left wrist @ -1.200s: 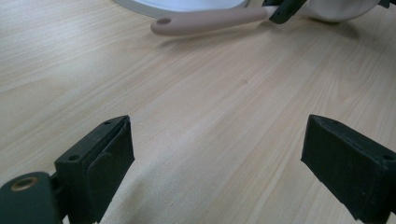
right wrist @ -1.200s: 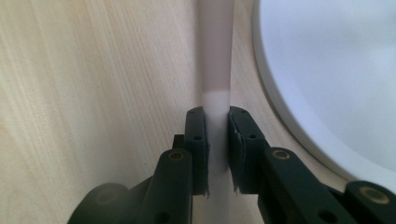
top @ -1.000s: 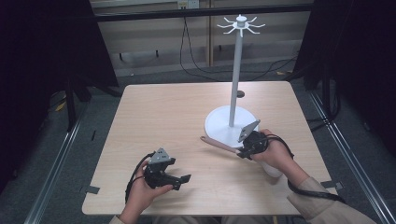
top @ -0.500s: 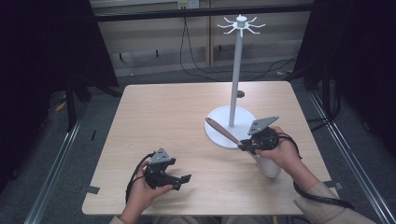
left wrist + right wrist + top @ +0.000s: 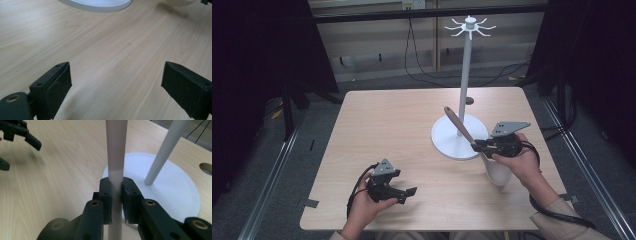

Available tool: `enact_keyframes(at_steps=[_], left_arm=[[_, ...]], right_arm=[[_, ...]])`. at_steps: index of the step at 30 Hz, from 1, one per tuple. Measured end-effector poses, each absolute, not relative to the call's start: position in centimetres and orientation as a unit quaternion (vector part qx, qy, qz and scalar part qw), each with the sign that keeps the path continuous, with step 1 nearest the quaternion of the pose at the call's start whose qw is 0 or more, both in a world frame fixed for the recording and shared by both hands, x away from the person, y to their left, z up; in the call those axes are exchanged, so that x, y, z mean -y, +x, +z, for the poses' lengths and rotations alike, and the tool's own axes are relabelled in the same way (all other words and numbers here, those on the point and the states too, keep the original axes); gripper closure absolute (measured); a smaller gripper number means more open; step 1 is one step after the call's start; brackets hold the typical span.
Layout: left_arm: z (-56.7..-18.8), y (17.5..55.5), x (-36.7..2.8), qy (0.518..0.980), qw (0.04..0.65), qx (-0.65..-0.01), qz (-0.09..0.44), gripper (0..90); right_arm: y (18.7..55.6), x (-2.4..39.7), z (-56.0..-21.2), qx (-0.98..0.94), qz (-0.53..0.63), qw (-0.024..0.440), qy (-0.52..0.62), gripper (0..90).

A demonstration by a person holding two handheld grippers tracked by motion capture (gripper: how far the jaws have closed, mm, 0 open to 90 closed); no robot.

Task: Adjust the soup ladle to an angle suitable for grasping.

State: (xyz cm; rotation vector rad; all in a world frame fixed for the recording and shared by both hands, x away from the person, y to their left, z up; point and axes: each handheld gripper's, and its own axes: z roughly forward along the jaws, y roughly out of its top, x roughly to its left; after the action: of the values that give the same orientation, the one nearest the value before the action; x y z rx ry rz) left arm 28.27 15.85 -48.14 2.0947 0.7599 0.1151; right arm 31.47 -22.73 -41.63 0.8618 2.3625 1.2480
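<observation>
The right hand-held gripper [image 5: 486, 145] pinches a long-handled spatula [image 5: 472, 145], brown wooden handle above and pale off-white shaft and blade below, lifted off the light wood bench [image 5: 392, 130]. In the high view the brown handle slants up toward 11 o'clock across the round white base of the tall white hook stand [image 5: 459, 137], while the pale blade hangs toward 5 o'clock under the person's right hand [image 5: 519, 160]. In the right gripper view the jaws are pressed flat on the pale shaft [image 5: 115, 170], just below where it changes colour, with the stand's pole [image 5: 165, 150] at about 2 o'clock behind.

Judging by its look, the spatula is light and stiff, with a smooth, possibly slippery shaft. The grip sits near the middle, so it should balance well, though a round shaft between flat pads could twist if nudged. Holding closer to the handle end would give less control of the blade.

The left hand-held gripper [image 5: 404, 192] rests low near the bench's front edge at 7 o'clock, jaws spread and holding nothing.
</observation>
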Motion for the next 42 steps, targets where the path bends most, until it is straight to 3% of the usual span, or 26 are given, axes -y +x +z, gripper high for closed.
enact_keyframes(at_steps=[42], left_arm=[[-48.5,29.4,-15.5,0.838,0.444,-0.314,0.045,4.5]], right_arm=[[30.0,25.9,-38.3,-0.762,0.51,0.218,0.334,79.4]])
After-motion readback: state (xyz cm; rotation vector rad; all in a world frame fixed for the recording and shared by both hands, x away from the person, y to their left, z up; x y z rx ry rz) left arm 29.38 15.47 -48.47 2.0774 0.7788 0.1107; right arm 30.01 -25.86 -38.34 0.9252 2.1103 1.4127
